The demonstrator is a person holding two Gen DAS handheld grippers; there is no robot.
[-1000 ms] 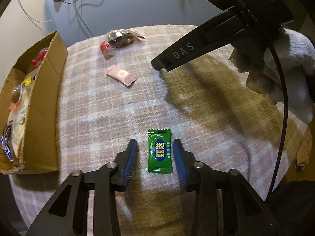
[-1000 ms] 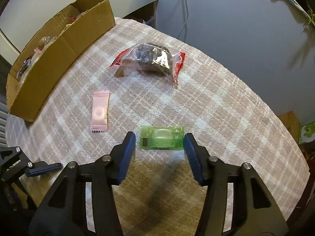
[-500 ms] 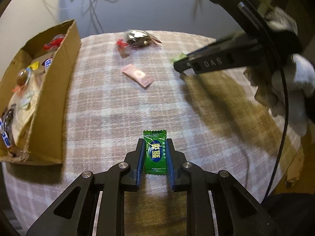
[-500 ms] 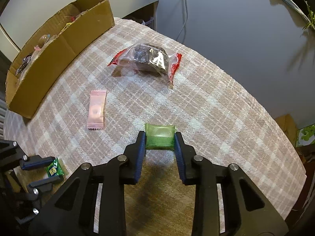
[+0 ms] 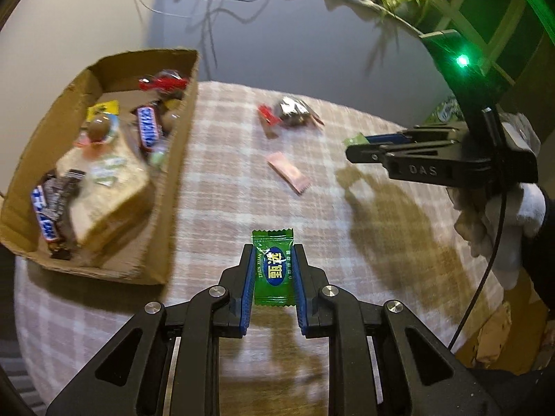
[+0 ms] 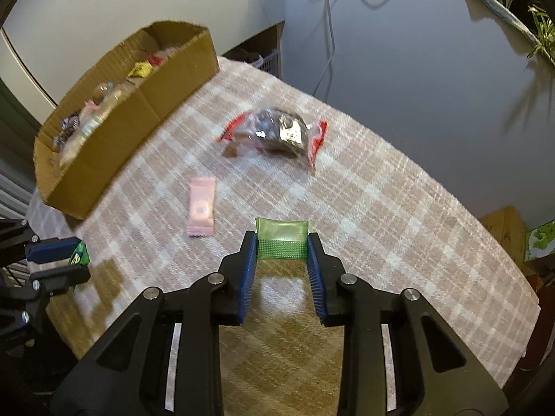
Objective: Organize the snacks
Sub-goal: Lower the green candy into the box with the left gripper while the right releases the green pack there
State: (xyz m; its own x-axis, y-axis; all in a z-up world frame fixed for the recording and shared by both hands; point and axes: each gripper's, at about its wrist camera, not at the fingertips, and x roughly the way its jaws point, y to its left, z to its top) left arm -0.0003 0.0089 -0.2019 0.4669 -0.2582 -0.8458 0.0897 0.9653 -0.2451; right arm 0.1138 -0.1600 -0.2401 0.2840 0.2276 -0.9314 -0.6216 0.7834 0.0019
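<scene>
Checked cloth covers the round table (image 5: 215, 159), and both your candies have come up off it since a second ago, when the jaws were only straddling them flat on the cloth, so you're set to carry them to the cardboard box (image 5: 173, 180) at the table's left edge. Your left gripper (image 5: 272, 253) is clenched on the green candy (image 5: 273, 270), label up with crimped ends; your right gripper (image 6: 281, 242) grips the translucent green candy (image 6: 281, 234) broadside. A pink sachet (image 6: 201, 206) and red-ended packet (image 6: 277, 133) wait mid-table.
</scene>
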